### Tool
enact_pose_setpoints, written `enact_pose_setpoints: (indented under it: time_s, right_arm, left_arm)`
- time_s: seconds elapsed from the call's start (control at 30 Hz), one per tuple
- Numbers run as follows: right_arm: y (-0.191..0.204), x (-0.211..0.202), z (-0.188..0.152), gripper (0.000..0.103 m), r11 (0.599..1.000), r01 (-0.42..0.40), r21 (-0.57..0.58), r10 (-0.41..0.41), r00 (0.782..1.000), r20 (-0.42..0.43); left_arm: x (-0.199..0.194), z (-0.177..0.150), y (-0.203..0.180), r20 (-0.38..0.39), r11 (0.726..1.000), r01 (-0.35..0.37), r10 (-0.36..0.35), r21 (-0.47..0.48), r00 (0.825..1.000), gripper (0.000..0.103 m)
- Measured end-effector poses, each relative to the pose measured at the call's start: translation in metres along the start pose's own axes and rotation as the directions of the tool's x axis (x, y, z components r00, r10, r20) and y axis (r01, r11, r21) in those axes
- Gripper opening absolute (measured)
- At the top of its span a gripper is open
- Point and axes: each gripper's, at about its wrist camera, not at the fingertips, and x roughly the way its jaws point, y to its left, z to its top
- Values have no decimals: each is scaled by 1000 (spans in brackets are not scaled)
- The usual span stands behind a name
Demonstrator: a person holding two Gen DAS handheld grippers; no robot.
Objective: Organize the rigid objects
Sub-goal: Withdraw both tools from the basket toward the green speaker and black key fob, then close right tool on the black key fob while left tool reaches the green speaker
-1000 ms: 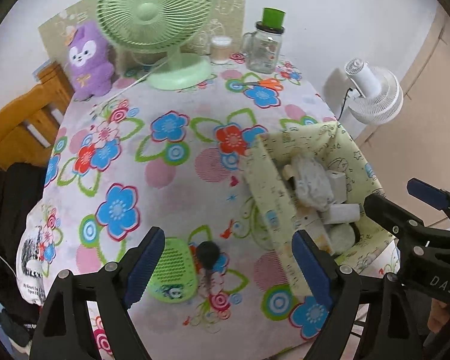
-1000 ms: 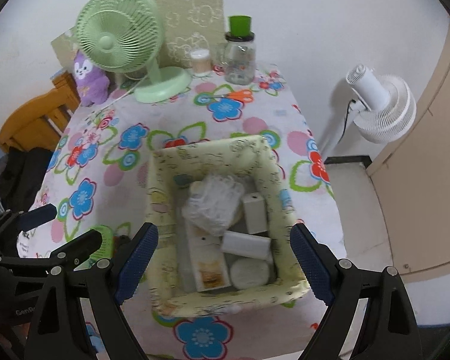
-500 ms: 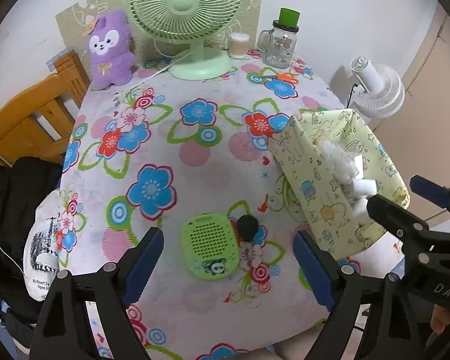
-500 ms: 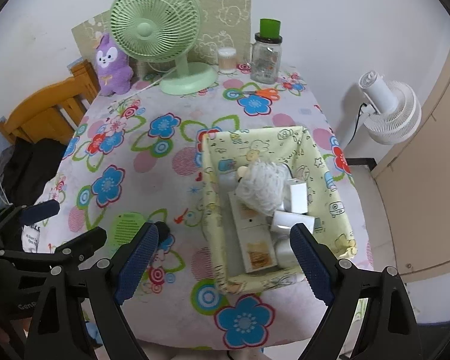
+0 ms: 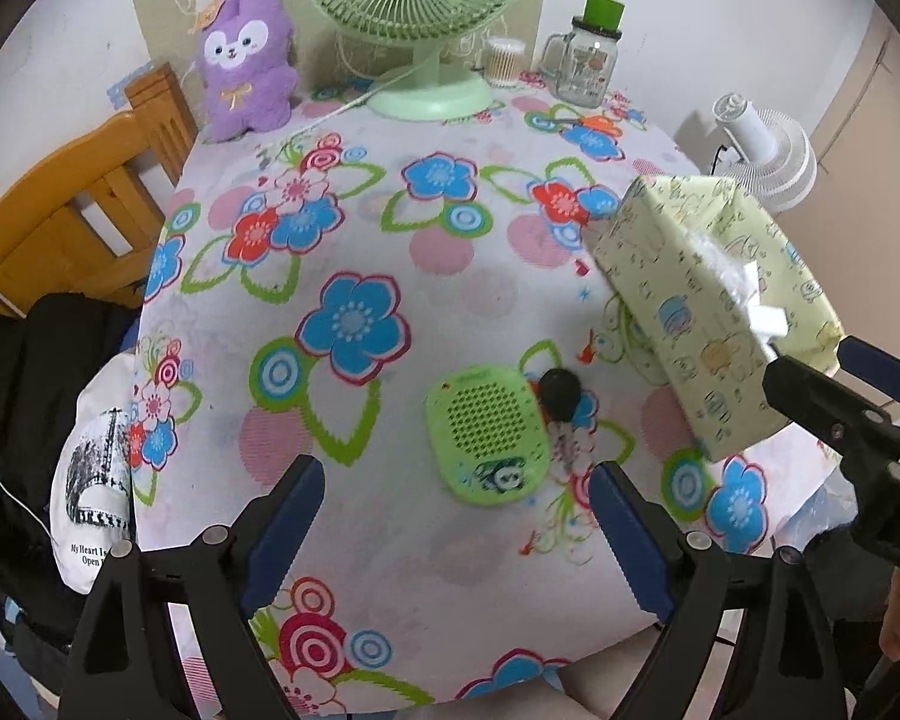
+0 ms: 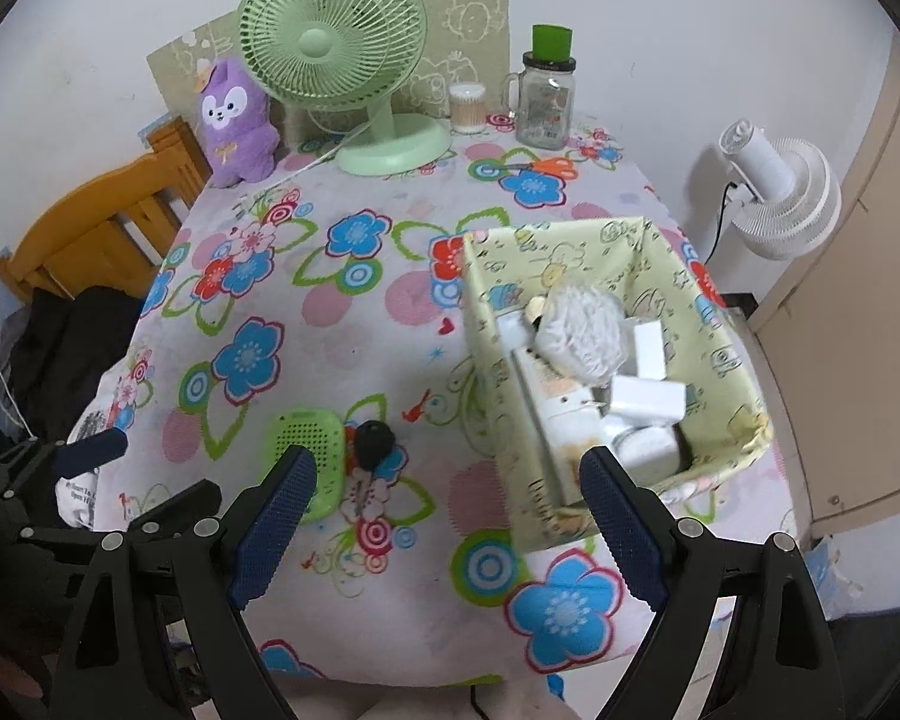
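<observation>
Green speaker (image 5: 489,441) and black-headed key (image 5: 561,399) are lying just left of fabric bin (image 6: 600,252) (already crowded); left gripper (image 5: 456,534) is opening, right gripper (image 6: 444,525) is gaping empty; the flat key risks slipping.

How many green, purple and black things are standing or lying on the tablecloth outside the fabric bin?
Green: 3 - desk fan, jar's green lid, flat perforated green gadget
Purple: 1 - plush toy
Black: 1 - key with a round black head
Total: 5
</observation>
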Motion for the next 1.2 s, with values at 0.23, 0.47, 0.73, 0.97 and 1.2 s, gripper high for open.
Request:
enact_pose_setpoints:
  time_s: [0.23, 0.47, 0.73, 0.97, 1.2]
  right_arm:
    - [20, 10, -7, 91, 1000, 9, -14, -9, 1000, -7]
    - [38, 23, -9, 88, 999, 25, -30, -26, 1000, -11]
    - [42, 55, -15, 80, 999, 31, 28, -28, 996, -81]
    - [40, 75, -15, 77, 997, 55, 55, -49, 993, -109]
    - [41, 97, -12, 76, 997, 65, 46, -58, 986, -156]
  left_arm:
    - [17, -5, 12, -25, 1000, 14, -13, 27, 1000, 95]
    - [39, -2, 20, -55, 997, 50, -47, 55, 997, 95]
    - [65, 3, 19, -108, 992, 78, -67, 100, 992, 95]
    - [87, 7, 15, -153, 987, 116, -98, 108, 983, 95]
    - [102, 5, 7, -172, 985, 135, -116, 107, 978, 95]
